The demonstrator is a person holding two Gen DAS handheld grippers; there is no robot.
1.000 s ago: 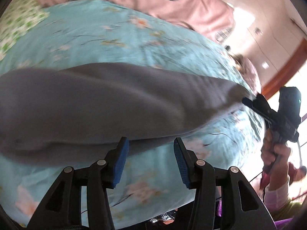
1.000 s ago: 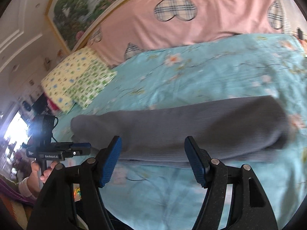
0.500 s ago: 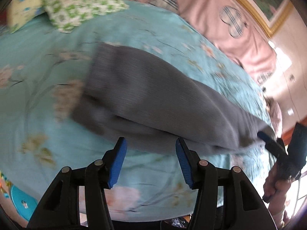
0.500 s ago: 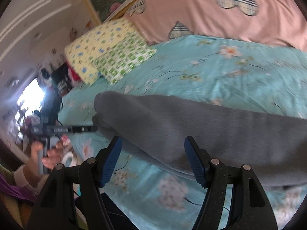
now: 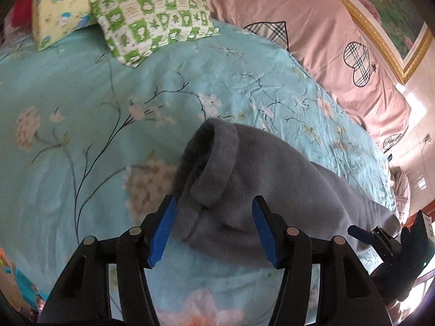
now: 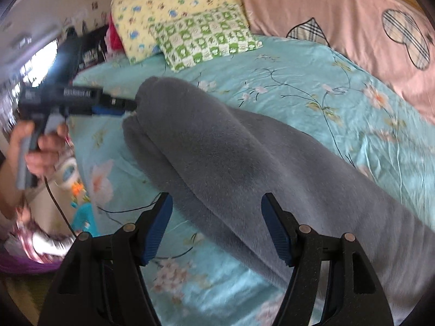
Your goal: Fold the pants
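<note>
Grey fleece pants lie folded lengthwise in a long strip on the teal flowered bedsheet. In the left wrist view my left gripper is open, its blue pads either side of one end of the strip, where a cuff curls up. In the right wrist view my right gripper is open over the pants near the other end. The left gripper shows there at the far end of the strip, touching the cloth. The right gripper shows at the lower right of the left wrist view.
A green checked pillow and a yellow pillow lie at the head of the bed. A pink quilt with plaid hearts runs along the far side. The bed's edge drops to a cluttered floor on the left.
Both grippers have swung toward the ends of the pants strip and come closer to the cloth. Both stay open. The pants have not visibly shifted.
</note>
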